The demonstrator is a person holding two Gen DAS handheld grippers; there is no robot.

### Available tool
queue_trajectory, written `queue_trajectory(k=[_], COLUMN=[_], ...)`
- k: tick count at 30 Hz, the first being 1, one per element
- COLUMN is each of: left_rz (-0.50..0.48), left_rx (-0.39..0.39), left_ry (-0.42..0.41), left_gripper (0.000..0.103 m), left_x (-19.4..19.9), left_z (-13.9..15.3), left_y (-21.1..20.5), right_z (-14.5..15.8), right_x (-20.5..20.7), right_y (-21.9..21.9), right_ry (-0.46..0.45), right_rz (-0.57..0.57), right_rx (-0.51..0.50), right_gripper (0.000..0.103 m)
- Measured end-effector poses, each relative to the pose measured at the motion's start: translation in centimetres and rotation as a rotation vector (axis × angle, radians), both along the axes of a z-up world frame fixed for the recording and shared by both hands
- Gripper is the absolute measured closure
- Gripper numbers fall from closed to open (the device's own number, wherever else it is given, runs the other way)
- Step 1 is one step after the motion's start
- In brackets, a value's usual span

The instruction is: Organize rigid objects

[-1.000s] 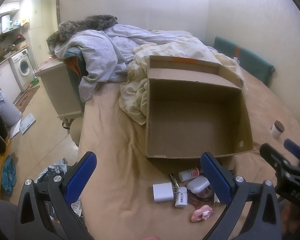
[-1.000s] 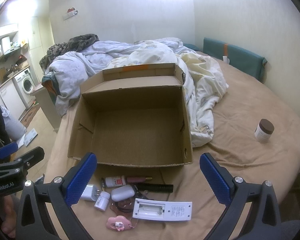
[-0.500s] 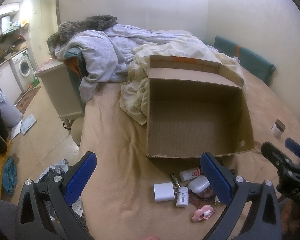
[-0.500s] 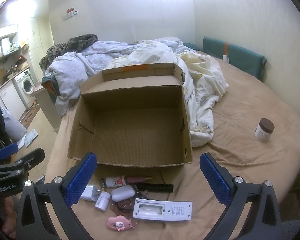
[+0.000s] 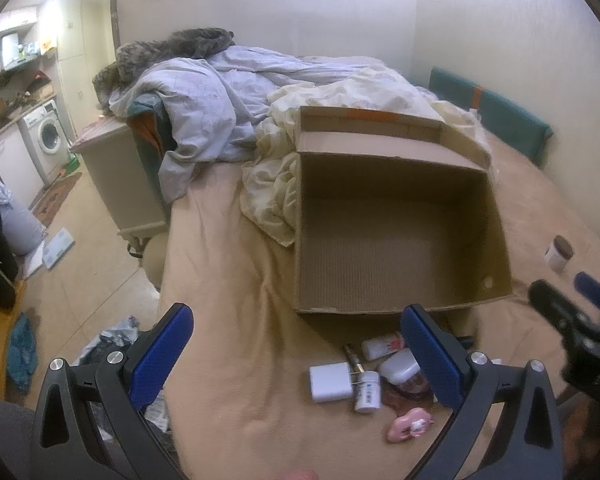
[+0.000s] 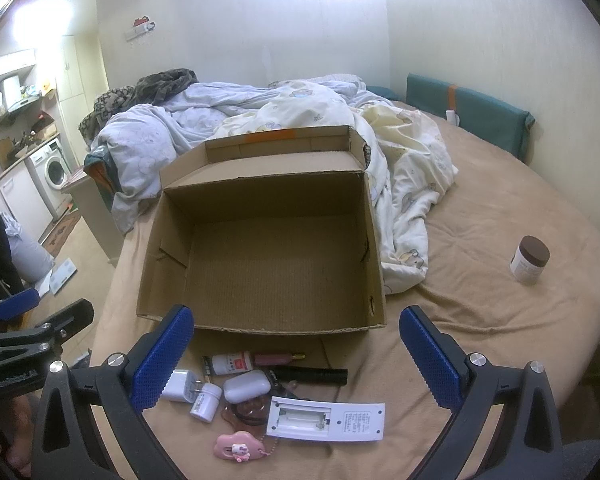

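Left gripper (image 5: 296, 344): my fingers are spread wide, nothing between them, above the bed edge.
Right gripper (image 6: 296, 344): also spread wide and empty, above the small items.
Cardboard box (image 6: 260, 264): on the bed (image 6: 480, 312), top open, nothing inside.
Small items: lying just in front of the box – white charger (image 6: 180, 385), small white bottle (image 6: 205, 401), white case (image 6: 247, 387), remote control (image 6: 326, 418) with back side up, pink keychain (image 6: 236, 445), black comb (image 6: 312, 376).
Brown-lid jar (image 6: 530, 259): standing well apart, at right of the box.

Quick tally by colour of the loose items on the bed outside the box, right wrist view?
White: 5 (charger plug, small bottle, earbud case, red-label bottle, remote)
Pink: 2 (cloud keychain, pink tube)
Black: 1 (black stick)
Brown-lidded jar: 1
Total: 9
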State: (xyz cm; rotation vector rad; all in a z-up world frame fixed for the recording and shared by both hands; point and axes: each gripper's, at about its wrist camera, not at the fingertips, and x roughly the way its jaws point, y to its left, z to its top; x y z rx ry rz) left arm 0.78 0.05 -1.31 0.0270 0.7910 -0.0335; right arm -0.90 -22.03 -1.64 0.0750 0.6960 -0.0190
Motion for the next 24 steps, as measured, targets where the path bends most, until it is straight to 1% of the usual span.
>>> queue_trajectory(k=[2, 6, 9, 12, 16, 20, 22, 24], left_rz=[0.025, 0.051, 0.073, 0.059, 0.036, 0.030, 0.016, 0.005], left_rx=[0.027, 0.002, 0.021, 0.012, -0.008, 0.024, 0.020, 0.008], left_ry=[0.009, 0.073, 0.118, 0.176, 0.284, 0.359, 0.392, 0.428], left_gripper=[0.000, 0.000, 0.000, 0.000, 0.000, 0.001, 0.003, 0.008], left_x=[0.3, 1.1, 1.6, 2.1, 2.9, 3.8, 4.2, 4.6], left_z=[-0.3, -1.3, -2.2, -3.2, -5.1, -6.6, -7.2, -8.1], left_y=[0.3, 1.6, 2.1, 2.1, 2.0, 1.5, 1.1, 0.6], right_z=[0.0, -0.4, -0.7, -0.9, -0.5, -0.3, -0.4, -0.6], right_x=[-0.1, 0.1, 0.5, 0.4, 0.0, -0.1, 0.0, 0.1], right_y=[0.0, 0.0, -0.8, -1.3, -1.7, -2.0, -2.2, -2.3], right_ry=[0.003, 0.021, 0.049, 0.065, 0.062, 0.061, 0.075, 0.088], right_rz=[-0.008, -0.015, -0.032, -0.043, -0.047, -0.048, -0.051, -0.050], right_rx=[0.012, 0.025, 0.058, 0.070, 0.063, 0.062, 0.068, 0.078], right_gripper=[0.000, 0.000, 0.000, 0.000, 0.000, 0.000, 0.000, 0.000])
